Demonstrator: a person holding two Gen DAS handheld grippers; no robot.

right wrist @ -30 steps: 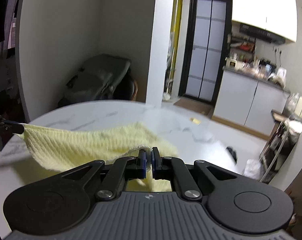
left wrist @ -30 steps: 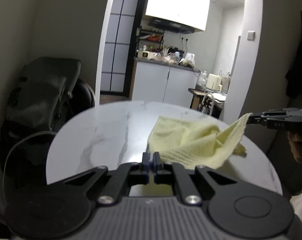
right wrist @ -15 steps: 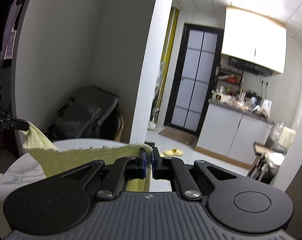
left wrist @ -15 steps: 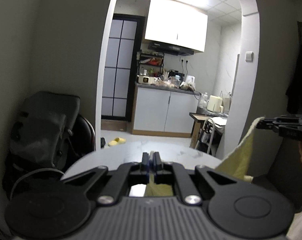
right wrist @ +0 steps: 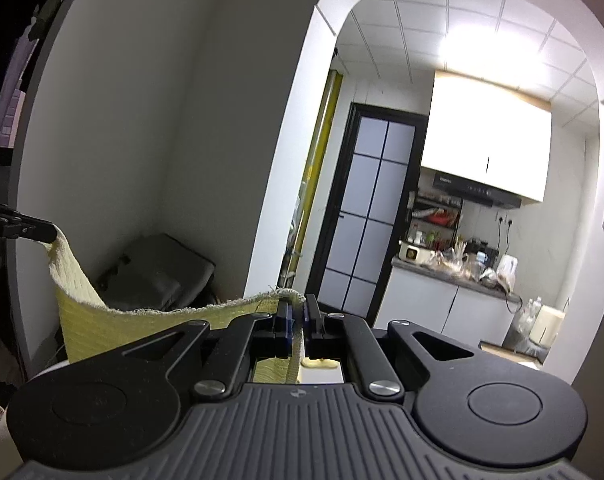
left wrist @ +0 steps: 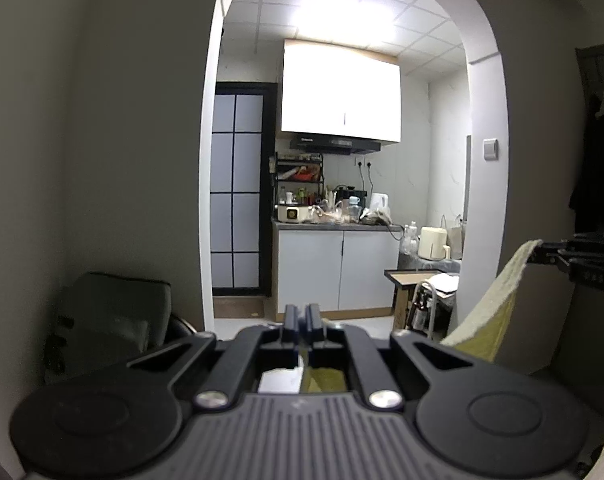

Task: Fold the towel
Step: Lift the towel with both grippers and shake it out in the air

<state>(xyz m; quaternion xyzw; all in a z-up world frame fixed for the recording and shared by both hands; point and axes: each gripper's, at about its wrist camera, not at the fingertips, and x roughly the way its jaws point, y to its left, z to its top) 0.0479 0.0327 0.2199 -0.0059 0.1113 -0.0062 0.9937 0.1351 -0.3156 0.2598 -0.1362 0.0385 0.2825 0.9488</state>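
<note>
Both lifted — towel [right wrist: 102,320] hangs between left hand-held gripper [left wrist: 301,316] and right hand-held gripper [right wrist: 298,312], each clenched on it.

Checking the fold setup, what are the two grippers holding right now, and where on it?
Both hold the yellow towel: left gripper and right gripper each shut on a top corner.

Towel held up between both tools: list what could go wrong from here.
1. The towel is pinched only at its corners by the left tool and the right tool; a corner could slip out.
2. Its top edge sags between the tools, so the fold may land uneven unless it is drawn taut.
3. The table is almost out of both views, so lowering the towel square onto it is harder to judge.
</note>
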